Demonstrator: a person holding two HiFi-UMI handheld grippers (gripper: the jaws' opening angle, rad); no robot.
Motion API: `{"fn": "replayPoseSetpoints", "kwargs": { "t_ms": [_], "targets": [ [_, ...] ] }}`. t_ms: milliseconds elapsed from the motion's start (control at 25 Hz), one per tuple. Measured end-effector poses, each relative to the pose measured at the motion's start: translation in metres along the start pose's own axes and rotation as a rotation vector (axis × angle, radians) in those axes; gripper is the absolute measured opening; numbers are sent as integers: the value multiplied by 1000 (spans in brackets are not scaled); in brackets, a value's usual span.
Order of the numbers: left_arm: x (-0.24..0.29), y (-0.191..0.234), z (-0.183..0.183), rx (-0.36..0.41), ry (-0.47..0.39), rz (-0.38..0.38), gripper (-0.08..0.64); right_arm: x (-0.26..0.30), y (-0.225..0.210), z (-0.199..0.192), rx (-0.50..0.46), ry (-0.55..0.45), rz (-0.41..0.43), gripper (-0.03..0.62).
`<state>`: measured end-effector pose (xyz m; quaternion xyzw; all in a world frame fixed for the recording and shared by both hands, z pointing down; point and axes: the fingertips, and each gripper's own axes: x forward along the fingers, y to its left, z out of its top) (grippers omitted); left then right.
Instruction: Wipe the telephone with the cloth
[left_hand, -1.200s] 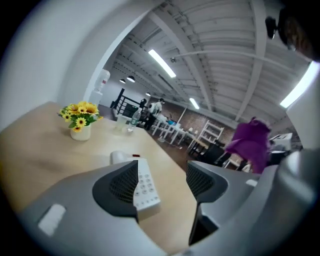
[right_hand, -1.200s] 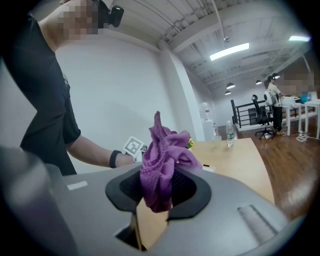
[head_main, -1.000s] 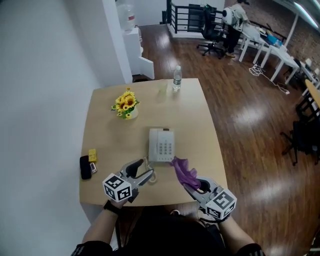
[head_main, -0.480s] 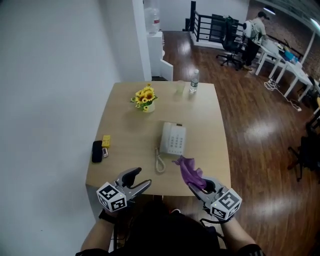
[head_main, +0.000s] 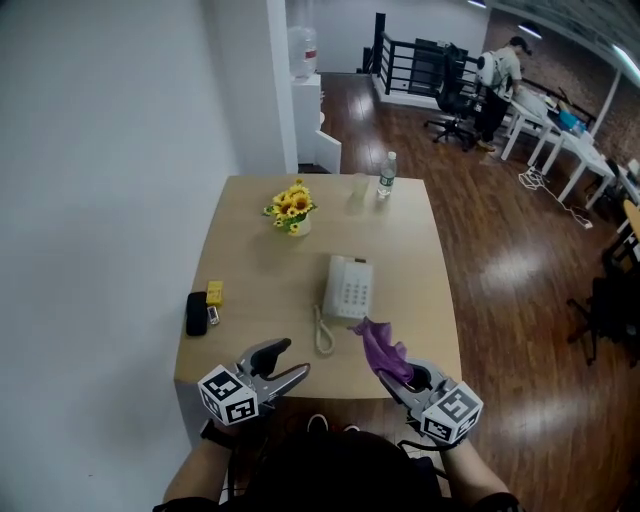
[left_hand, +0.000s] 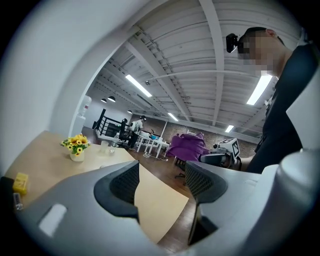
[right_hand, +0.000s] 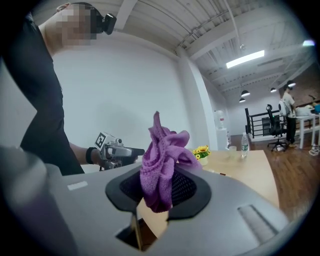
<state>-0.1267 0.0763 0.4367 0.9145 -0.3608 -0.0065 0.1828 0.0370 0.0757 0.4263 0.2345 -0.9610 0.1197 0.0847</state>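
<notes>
Cloth gripped, phone not touched right now.

My right claw (head_main: 405, 375), lower right of the head view, is clamped on the purple cloth (head_main: 380, 345), which bunches up out of the jaws. My left claw (head_main: 285, 362), lower left, stands about half open with nothing in it. The phone (head_main: 348, 288) sits mid-frame on the table (head_main: 250, 250), with its cord curled at its near left. The cloth is near the phone but apart from it. I'd say picking up the cloth is done. No frame shows how much has been wiped, and the cloth still has to get onto the phone.
</notes>
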Motion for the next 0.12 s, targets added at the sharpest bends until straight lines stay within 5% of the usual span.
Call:
{"fn": "replayPoseSetpoints", "kwargs": {
  "t_ms": [120],
  "targets": [
    [-4, -2, 4, 7, -1, -22, 282, 5, 8, 7, -12, 0, -9, 107]
  ]
}}
